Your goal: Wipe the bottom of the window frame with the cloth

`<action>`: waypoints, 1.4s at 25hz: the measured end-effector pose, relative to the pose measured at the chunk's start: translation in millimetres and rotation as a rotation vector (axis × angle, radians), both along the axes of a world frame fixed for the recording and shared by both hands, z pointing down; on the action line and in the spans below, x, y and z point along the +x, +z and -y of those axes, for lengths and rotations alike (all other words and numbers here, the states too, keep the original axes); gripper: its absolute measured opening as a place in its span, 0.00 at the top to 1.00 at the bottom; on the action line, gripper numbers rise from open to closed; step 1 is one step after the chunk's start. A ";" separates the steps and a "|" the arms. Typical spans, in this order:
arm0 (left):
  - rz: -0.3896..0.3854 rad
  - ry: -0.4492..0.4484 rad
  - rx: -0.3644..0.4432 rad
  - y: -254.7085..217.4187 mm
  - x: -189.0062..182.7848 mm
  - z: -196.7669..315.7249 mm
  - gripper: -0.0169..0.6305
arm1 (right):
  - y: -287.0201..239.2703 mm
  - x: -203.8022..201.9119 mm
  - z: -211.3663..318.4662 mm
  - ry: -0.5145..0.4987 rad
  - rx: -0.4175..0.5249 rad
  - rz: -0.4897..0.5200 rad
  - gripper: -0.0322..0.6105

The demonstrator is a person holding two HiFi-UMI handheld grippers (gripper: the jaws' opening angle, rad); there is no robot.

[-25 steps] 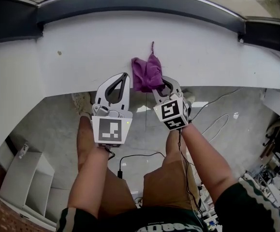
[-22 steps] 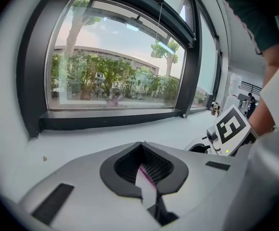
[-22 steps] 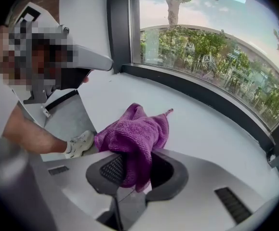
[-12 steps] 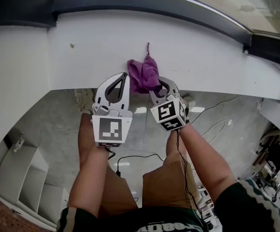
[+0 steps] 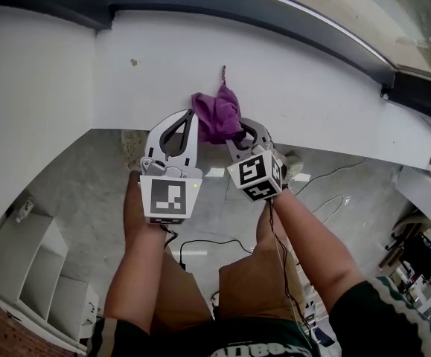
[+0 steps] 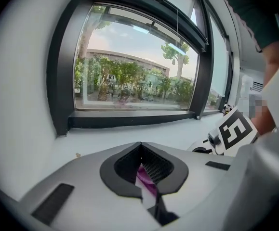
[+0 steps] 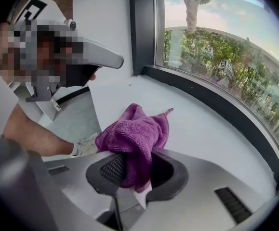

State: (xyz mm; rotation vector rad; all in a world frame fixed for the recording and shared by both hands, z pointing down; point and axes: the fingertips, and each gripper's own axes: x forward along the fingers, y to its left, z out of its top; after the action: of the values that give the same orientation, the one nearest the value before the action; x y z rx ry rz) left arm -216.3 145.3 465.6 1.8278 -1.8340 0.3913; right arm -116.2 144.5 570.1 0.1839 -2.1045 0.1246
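A crumpled purple cloth [image 5: 216, 113] [image 7: 135, 134] lies on the white sill [image 5: 304, 88], and my right gripper [image 5: 239, 131] [image 7: 135, 154] is shut on its near end. The cloth bunches up over the jaws in the right gripper view. Just left of the cloth my left gripper [image 5: 192, 115] [image 6: 140, 146] is shut and holds nothing; a sliver of purple shows through the gap between its fingers. The dark bottom rail of the window frame [image 5: 275, 10] [image 6: 129, 119] [image 7: 216, 105] runs along the far side of the sill, well beyond the cloth.
A small brown speck [image 5: 133, 62] sits on the sill left of the cloth. At the left the frame's dark upright [image 6: 62, 81] meets a white wall. Below the sill edge are a grey floor with cables [image 5: 334, 192] and a white shelf unit [image 5: 29, 274].
Both grippers and the cloth have slid left along the sill, closer to the brown speck. The right gripper stays shut on the cloth.
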 end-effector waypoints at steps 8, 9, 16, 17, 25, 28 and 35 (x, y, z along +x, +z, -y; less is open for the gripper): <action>0.012 -0.051 -0.006 -3.2 -32.7 -8.5 0.96 | -1.9 -31.7 -8.4 -0.026 -0.010 0.016 0.79; 0.013 -0.057 -0.008 -3.0 -37.1 -10.2 0.96 | -1.7 -34.7 -9.6 -0.033 -0.011 0.016 0.79; 0.020 -0.098 -0.017 1.5 -59.6 -22.0 0.96 | -1.8 -58.5 -18.5 -0.093 -0.009 0.027 0.79; 0.019 -0.101 -0.019 2.1 -61.3 -23.9 0.96 | -1.8 -62.2 -20.6 -0.101 -0.011 0.029 0.79; 0.025 -0.161 -0.037 5.6 -87.2 -45.1 0.96 | -1.4 -101.3 -40.7 -0.175 -0.012 0.062 0.79; 0.030 -0.180 -0.048 6.4 -96.7 -51.5 0.96 | -1.9 -113.0 -45.3 -0.198 -0.012 0.075 0.79; 0.042 -0.223 -0.061 10.3 -113.8 -66.8 0.96 | -2.0 -129.7 -53.6 -0.202 -0.017 0.091 0.79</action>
State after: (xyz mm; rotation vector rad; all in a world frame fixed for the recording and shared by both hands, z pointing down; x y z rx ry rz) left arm -330.0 212.1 475.9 1.5653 -2.0059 0.4011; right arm -245.9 198.0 568.1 -0.0461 -2.1987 0.0300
